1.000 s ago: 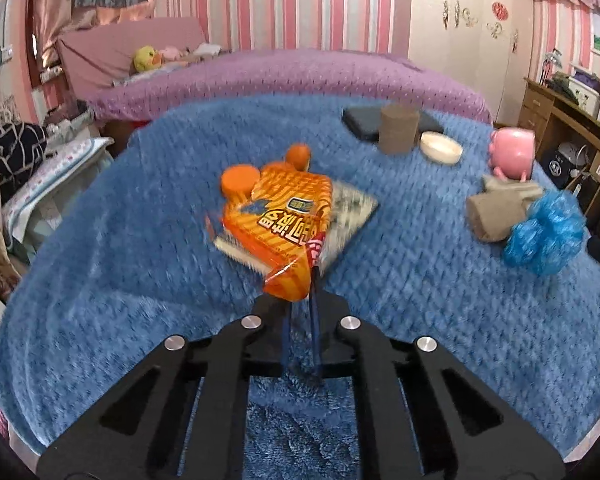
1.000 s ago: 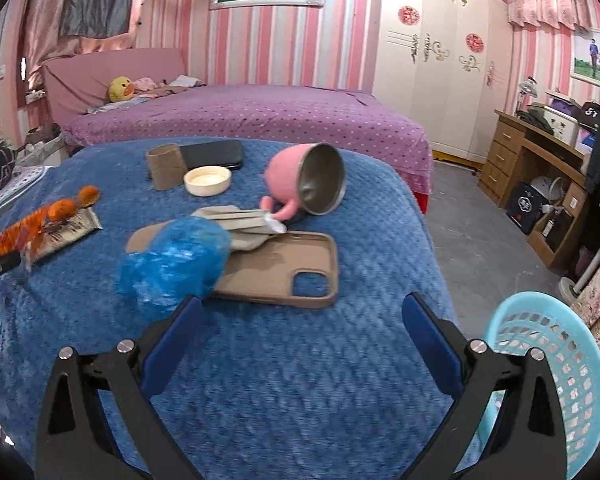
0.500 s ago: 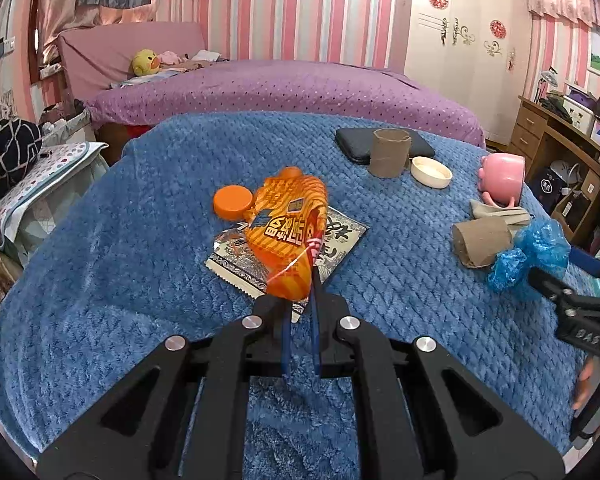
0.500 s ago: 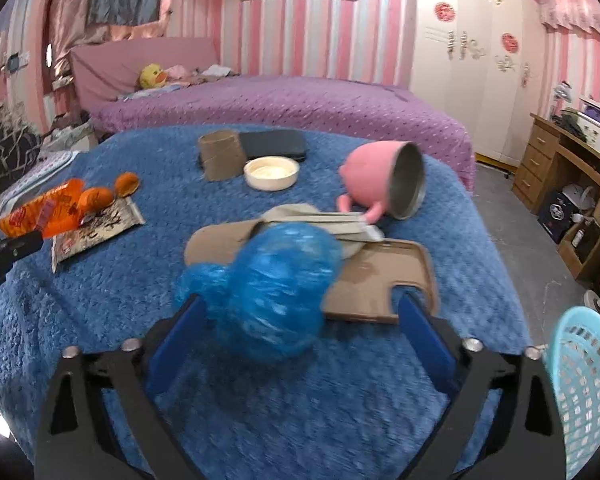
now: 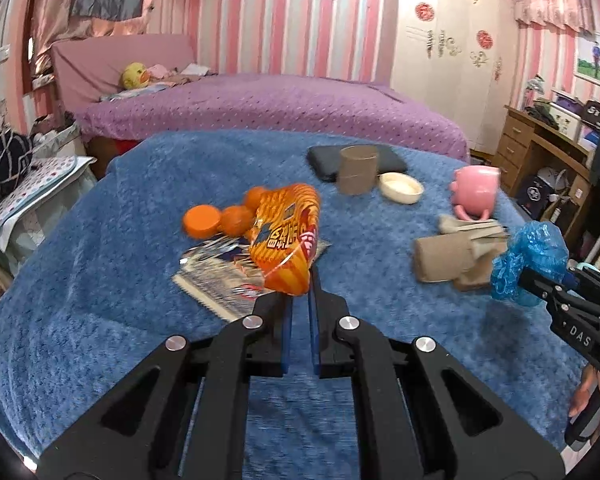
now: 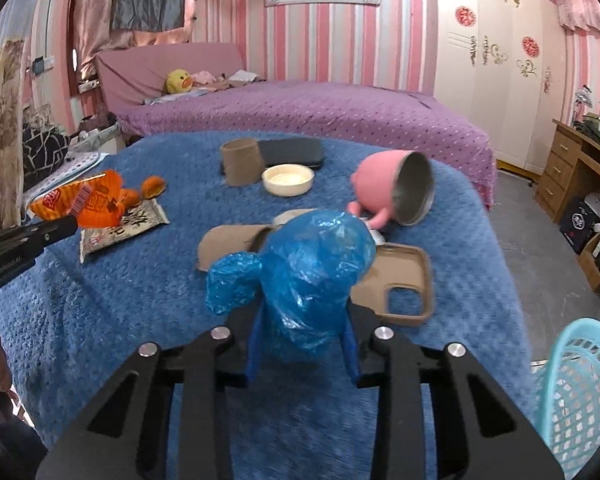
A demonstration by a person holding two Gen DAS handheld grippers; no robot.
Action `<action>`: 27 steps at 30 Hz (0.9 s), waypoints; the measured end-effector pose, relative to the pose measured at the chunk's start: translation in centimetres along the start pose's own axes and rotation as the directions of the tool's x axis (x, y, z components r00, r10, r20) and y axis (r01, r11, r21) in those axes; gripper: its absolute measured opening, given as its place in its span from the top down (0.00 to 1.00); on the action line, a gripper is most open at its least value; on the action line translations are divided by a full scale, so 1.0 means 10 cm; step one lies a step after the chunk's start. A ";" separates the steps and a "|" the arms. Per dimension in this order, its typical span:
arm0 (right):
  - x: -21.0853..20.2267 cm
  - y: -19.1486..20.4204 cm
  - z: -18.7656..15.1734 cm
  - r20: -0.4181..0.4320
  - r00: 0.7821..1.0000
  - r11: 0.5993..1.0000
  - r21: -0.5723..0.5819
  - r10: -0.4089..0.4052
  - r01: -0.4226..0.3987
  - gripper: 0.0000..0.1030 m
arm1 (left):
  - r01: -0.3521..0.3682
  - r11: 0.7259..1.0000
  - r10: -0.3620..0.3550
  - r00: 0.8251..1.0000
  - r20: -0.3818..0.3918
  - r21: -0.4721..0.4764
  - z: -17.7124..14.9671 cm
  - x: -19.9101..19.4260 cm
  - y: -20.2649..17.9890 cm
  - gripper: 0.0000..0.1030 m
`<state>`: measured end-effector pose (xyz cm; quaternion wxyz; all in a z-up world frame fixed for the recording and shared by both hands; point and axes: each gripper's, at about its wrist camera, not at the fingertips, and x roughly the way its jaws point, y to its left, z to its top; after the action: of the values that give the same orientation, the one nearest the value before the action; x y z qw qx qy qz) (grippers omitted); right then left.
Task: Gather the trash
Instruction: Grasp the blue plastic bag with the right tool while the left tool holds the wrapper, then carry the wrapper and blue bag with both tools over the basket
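Pink-striped bedroom, purple bed behind, and up front a table under a blue fuzzy blanket (image 5: 112, 264) where all the clutter sits. We have two pieces of trash in hand. Our left gripper (image 5: 300, 300) is clamped tight on the bottom corner of the orange snack wrapper (image 5: 288, 240), which hangs lifted over a flat printed packet (image 5: 216, 276) lying on the blanket; orange bottle caps (image 5: 200, 222) sit just beside it. Our right gripper (image 6: 304, 320) is closed around the crumpled blue plastic bag (image 6: 312, 264), pads squeezing its lower bulge, with the rest ballooning above the fingers.

Handling, as we judge it: both items look nearly weightless. The wrapper is thin crinkly film, slick, and likely to slide out of a corner pinch if swung fast; a hold deeper on the sealed seam would be safer. The bag is soft and springy, compresses a lot, so the grip can feel firm while only catching a loose fold; best taken through the thick middle of the wad, as now. Neither is fragile.

Also on the blanket, not trash as far as we can tell: tan phone case (image 6: 396, 276), pink mug (image 6: 396, 196) tipped on its side, cardboard tube (image 6: 242, 162), small white dish (image 6: 288, 178), dark wallet-like thing (image 6: 292, 152). Light blue mesh basket (image 6: 580, 384) sits on the floor at lower right, off the table edge, near our right gripper, the likely drop spot.
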<state>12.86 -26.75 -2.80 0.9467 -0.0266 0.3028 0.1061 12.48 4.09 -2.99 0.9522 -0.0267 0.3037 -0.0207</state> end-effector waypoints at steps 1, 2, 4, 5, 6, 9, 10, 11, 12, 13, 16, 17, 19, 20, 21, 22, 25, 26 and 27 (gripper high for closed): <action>-0.03 -0.06 -0.01 0.004 1.000 1.000 0.004 -0.007 0.007 0.69 | 0.012 1.000 -0.012 1.000 0.008 0.009 0.00 -0.02 -0.07 0.95; -0.06 -0.10 -0.01 0.007 1.000 1.000 0.010 -0.014 0.014 0.69 | 0.019 1.000 -0.019 1.000 0.012 0.016 0.00 -0.03 -0.11 0.95; -0.11 -0.22 -0.02 0.013 0.999 0.999 0.022 -0.030 0.030 0.69 | 0.032 0.999 -0.032 0.999 0.019 0.027 -0.01 -0.05 -0.20 0.95; -0.15 -0.28 -0.02 0.017 0.999 0.999 0.029 -0.040 0.039 0.68 | 0.040 0.999 -0.040 0.999 0.022 0.032 -0.01 -0.05 -0.25 0.95; -0.16 -0.33 -0.03 0.019 0.999 0.999 0.033 -0.044 0.043 0.69 | 0.046 0.998 -0.047 0.999 0.022 0.036 -0.01 -0.05 -0.29 0.95; -0.27 -0.50 -0.04 0.031 0.997 0.997 0.048 -0.068 0.066 0.69 | 0.079 0.996 -0.080 0.997 0.015 0.045 -0.02 -0.06 -0.43 0.95; -0.29 -0.55 -0.03 0.035 0.997 0.996 0.052 -0.073 0.071 0.69 | 0.080 0.995 -0.081 0.997 0.015 0.052 -0.01 -0.06 -0.50 0.95; -0.33 -0.62 -0.04 0.040 0.996 0.995 0.059 -0.082 0.079 0.69 | 0.079 0.995 -0.080 0.997 0.014 0.060 0.00 -0.06 -0.57 0.96; -0.37 -0.68 -0.04 0.042 0.995 0.994 0.065 -0.087 0.085 0.69 | 0.080 0.995 -0.081 0.997 0.014 0.064 0.00 -0.06 -0.61 0.96; -0.40 -0.73 -0.05 0.043 0.995 0.994 0.069 -0.091 0.088 0.69 | 0.084 0.994 -0.085 0.996 0.015 0.072 0.01 -0.07 -0.68 0.96; -0.50 -0.94 -0.08 0.047 0.992 0.990 0.089 -0.114 0.110 0.69 | 0.085 0.991 -0.088 0.996 0.028 0.103 0.03 -0.11 -0.89 0.96; -0.53 -1.01 -0.10 0.048 0.992 0.989 0.095 -0.121 0.116 0.69 | 0.085 0.990 -0.089 0.995 0.034 0.114 0.03 -0.13 -0.96 0.96; -0.60 -1.18 -0.13 0.049 0.989 0.985 0.110 -0.140 0.134 0.69 | 0.090 0.987 -0.096 0.994 0.045 0.130 0.04 -0.17 -1.10 0.96; -0.63 -1.25 -0.15 0.049 0.988 0.983 0.117 -0.150 0.143 0.69 | 0.096 0.986 -0.103 0.993 0.049 0.133 0.05 -0.19 -1.18 0.96; -0.68 -1.37 -0.19 0.047 0.985 0.979 0.128 -0.164 0.157 0.68 | 0.110 0.985 -0.117 0.992 0.048 0.132 0.05 -0.20 -1.28 0.96; -0.72 -1.45 -0.21 0.045 0.984 0.977 0.138 -0.173 0.165 0.68 | 0.124 0.984 -0.131 0.990 0.047 0.132 0.06 -0.21 -1.37 0.96; -0.83 -1.72 -0.30 0.038 0.978 0.965 0.174 -0.206 0.196 0.68 | 0.156 0.975 -0.166 0.985 0.048 0.158 0.05 -0.23 -1.66 0.96; -0.88 -1.82 -0.33 0.036 0.974 0.960 0.185 -0.222 0.212 0.68 | 0.167 0.970 -0.178 0.983 0.049 0.174 0.04 -0.25 -1.78 0.96; -0.91 -1.91 -0.36 0.033 0.971 0.955 0.193 -0.237 0.227 0.68 | 0.175 0.967 -0.187 0.981 0.047 0.184 0.02 -0.25 -1.86 0.96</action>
<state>7.70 -47.48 -0.77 0.9590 0.0306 0.2797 -0.0341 10.14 -14.34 -0.18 0.9541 0.0308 0.2660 -0.1339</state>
